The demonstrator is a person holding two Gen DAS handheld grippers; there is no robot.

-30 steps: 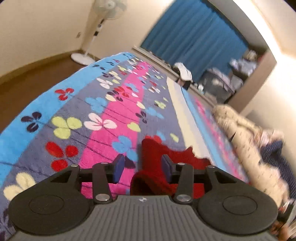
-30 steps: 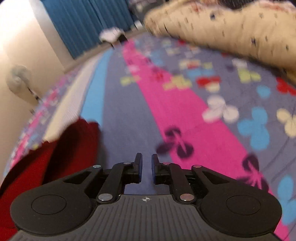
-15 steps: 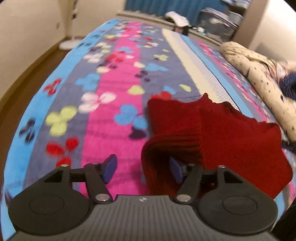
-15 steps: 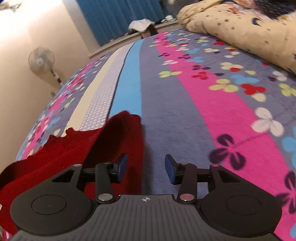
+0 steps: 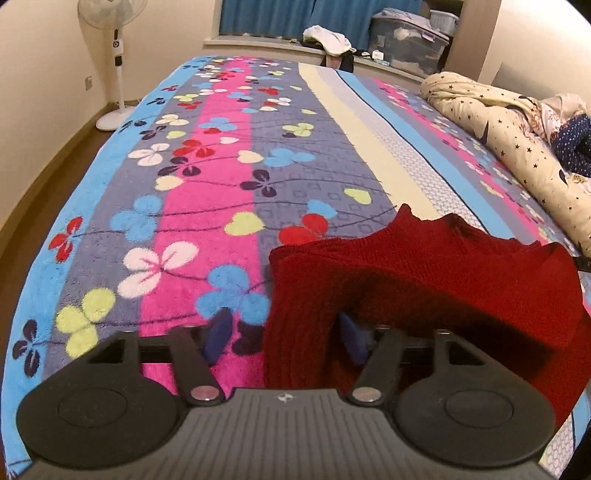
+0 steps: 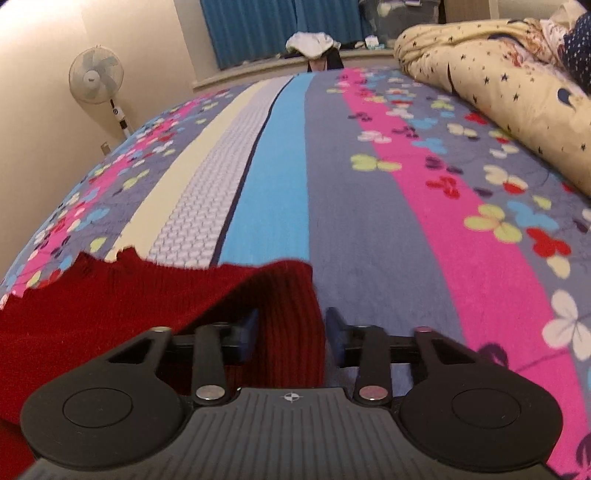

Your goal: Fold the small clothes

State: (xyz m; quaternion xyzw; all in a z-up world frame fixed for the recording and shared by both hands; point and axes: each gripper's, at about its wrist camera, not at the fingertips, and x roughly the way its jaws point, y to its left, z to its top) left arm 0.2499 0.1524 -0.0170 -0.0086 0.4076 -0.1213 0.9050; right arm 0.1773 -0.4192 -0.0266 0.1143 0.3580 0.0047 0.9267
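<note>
Since the earlier frame, the soft, limp red knit sweater is being laid on the bed, its ribbed corners sitting between both grippers' spread fingers, unpinched.

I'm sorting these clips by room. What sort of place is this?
Most likely a home bedroom: a bed under a floral striped blanket, a rolled star-print quilt along one side, and a pedestal fan by blue curtains.
</note>
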